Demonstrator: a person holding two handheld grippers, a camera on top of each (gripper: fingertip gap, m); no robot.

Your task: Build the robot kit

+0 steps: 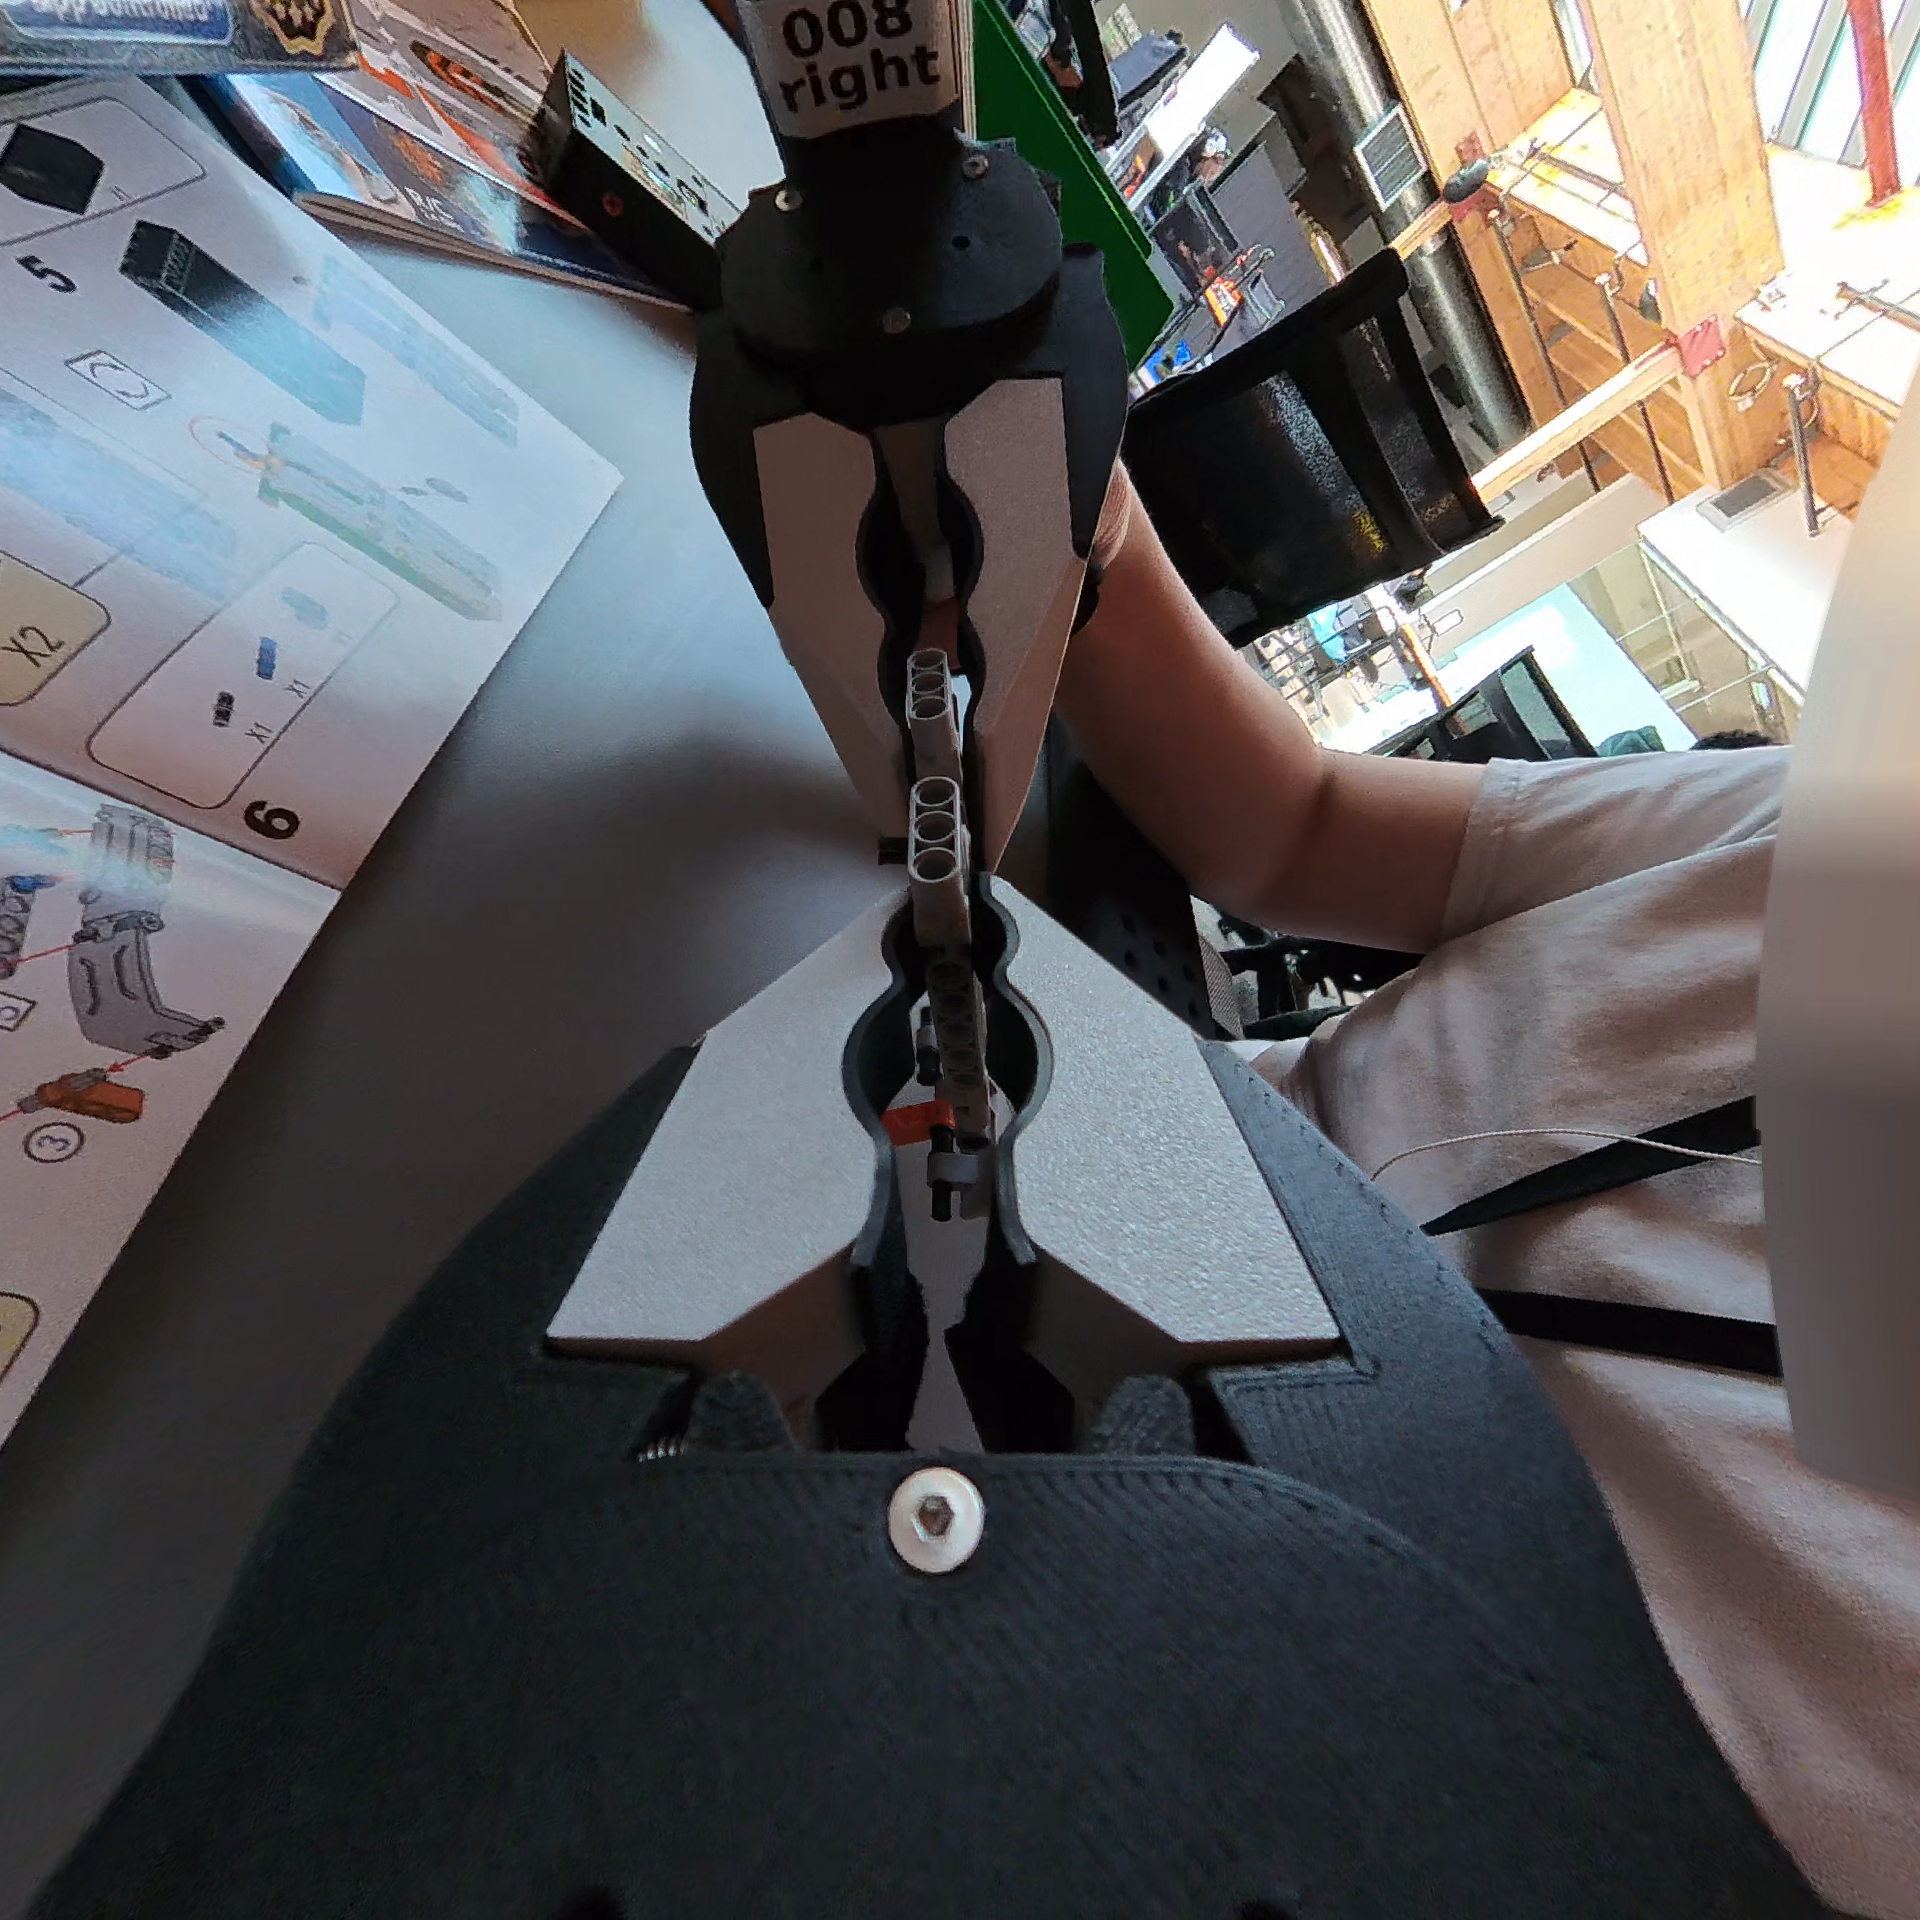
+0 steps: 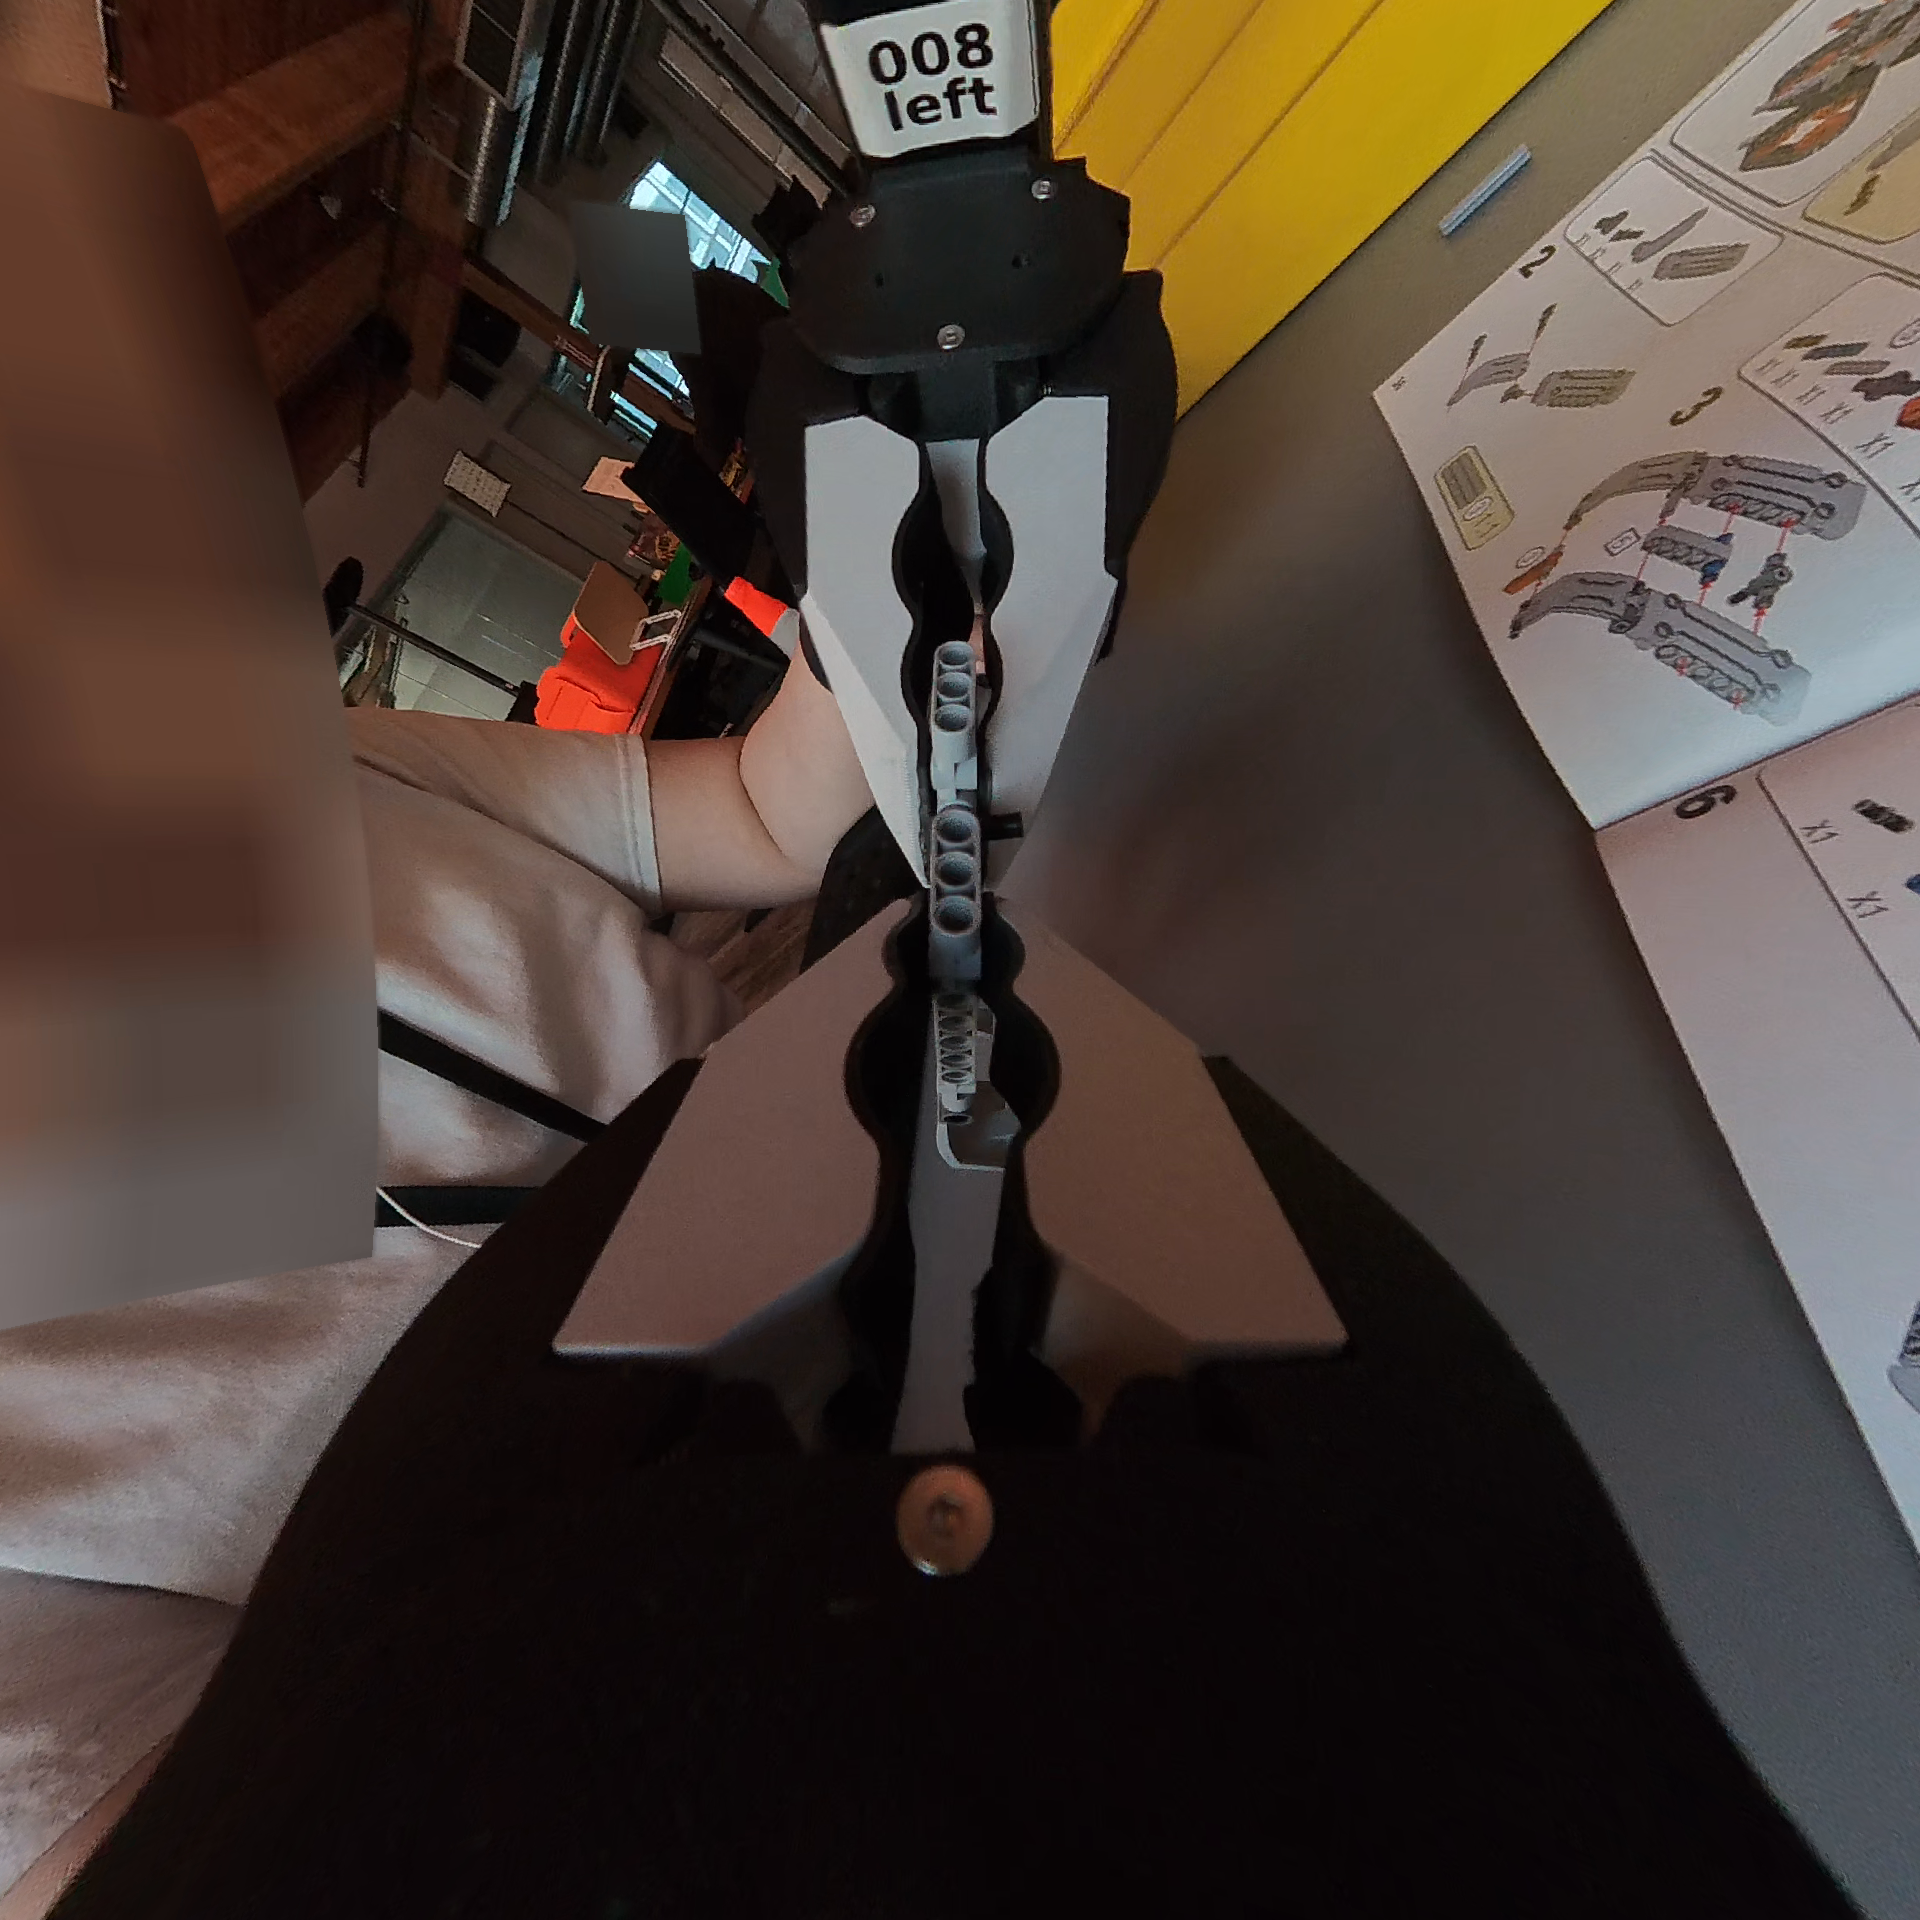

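Observation:
My left gripper (image 1: pixel 940 906) is shut on a grey holed beam assembly (image 1: pixel 958 1023) with an orange piece (image 1: pixel 916 1117) and a black pin deep between its fingers. My right gripper (image 1: pixel 938 836) faces it tip to tip, shut on another grey holed beam (image 1: pixel 928 688). A short grey beam (image 1: pixel 933 831) bridges the two sets of tips. In the right wrist view my right gripper (image 2: pixel 961 923) holds a grey beam part (image 2: pixel 966 1049), and the left gripper (image 2: pixel 961 871) opposite holds its beam (image 2: pixel 954 691). Both are held above the grey table (image 1: pixel 623 790).
An open instruction booklet (image 1: pixel 260 540) lies on the table, also in the right wrist view (image 2: pixel 1714 540). Boxes (image 1: pixel 416 156) and a black device (image 1: pixel 623 177) stand at the far edge. A person's arm (image 1: pixel 1247 790), a black chair (image 1: pixel 1309 447) and a yellow panel (image 2: pixel 1299 156) are nearby. The grippers are tip to tip, or close to it. The yellow panel (image 2: pixel 1299 156) is about equally far from each gripper, around 30 cm.

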